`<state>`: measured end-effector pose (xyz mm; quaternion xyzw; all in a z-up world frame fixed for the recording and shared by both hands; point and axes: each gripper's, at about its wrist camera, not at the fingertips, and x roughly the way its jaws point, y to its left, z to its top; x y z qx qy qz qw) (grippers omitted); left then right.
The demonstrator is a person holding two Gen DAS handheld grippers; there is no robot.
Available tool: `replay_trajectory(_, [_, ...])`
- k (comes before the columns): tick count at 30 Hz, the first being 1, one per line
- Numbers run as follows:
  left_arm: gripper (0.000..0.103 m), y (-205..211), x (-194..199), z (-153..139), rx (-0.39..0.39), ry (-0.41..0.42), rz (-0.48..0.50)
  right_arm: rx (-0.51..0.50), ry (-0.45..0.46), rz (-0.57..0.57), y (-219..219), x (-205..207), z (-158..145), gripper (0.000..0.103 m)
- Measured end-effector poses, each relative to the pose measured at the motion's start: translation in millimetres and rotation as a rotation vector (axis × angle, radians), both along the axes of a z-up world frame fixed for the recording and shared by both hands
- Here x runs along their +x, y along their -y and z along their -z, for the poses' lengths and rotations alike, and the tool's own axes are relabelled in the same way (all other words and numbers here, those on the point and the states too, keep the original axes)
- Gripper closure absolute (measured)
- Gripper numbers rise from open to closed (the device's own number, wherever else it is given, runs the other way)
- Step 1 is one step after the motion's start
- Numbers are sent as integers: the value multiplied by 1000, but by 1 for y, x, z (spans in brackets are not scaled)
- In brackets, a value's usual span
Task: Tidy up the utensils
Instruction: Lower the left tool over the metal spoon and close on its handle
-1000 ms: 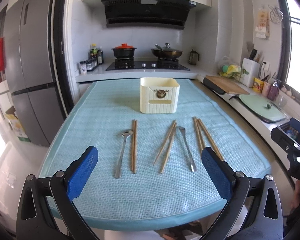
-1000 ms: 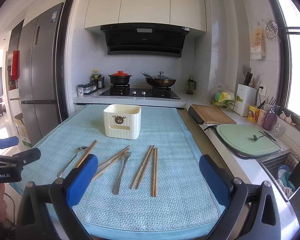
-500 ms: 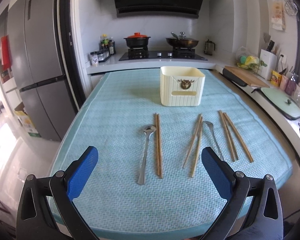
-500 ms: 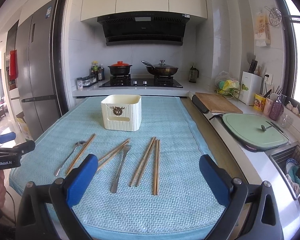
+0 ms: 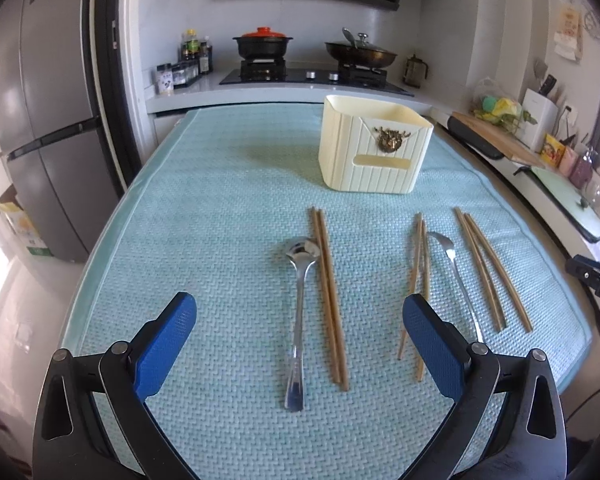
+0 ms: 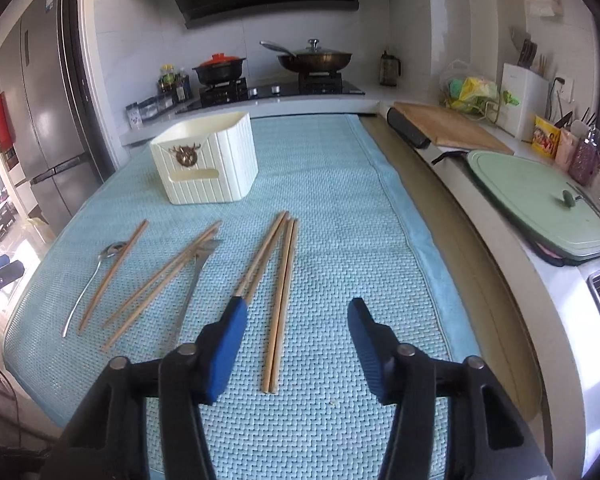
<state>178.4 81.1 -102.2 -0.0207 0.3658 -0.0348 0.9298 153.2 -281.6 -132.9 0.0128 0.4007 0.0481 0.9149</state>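
Left wrist view: the left gripper (image 5: 300, 320) hangs wide and empty above the blue mat (image 5: 220, 208), bare toward its left edge. 2 spoons (image 5: 300, 304), 3 chopstick pairs (image 5: 329, 296) lie before 1 cream holder (image 5: 374, 152).

Right wrist view: the right gripper (image 6: 296, 314) is closing, nothing gripped, around the rightmost pair (image 6: 282, 300); bare mat runs to the right edge.

Six wooden chopsticks (image 5: 328, 296) lie on the bench (three pairs); two metal spoons (image 5: 299, 312); one cream holder box (image 5: 374, 150); on the stove behind, one red-lidded pot (image 5: 263, 42) and one lidded wok (image 5: 360, 53).
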Motion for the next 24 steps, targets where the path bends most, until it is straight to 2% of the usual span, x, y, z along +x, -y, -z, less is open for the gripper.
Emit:
replay_trajectory(4, [1,-4,23,14,-3,-41,14,14,-23,-17,-5,13,11,57])
replay_trajectory(7, [1,-4,41,23,23,-69,20,3,-32,-35,-9,22,18,57])
replay_trajectory(10, [1,-6,54,31,51,-89,29,19,-72,-45,-6,37,28,66])
replay_trajectory(15, [1,-3,69,39,104,-105,53,12,-129,-69,-3,72,43,67])
replay_trajectory(19, [1,2,79,45,131,-119,73,19,-171,-87,-1,102,55,74])
replay_trajectory(21, [1,2,83,47,136,-130,71,14,-200,-97,-1,116,62,81])
replay_trajectory(24, [1,-1,88,51,136,-145,63,20,-258,-118,-2,133,74,84])
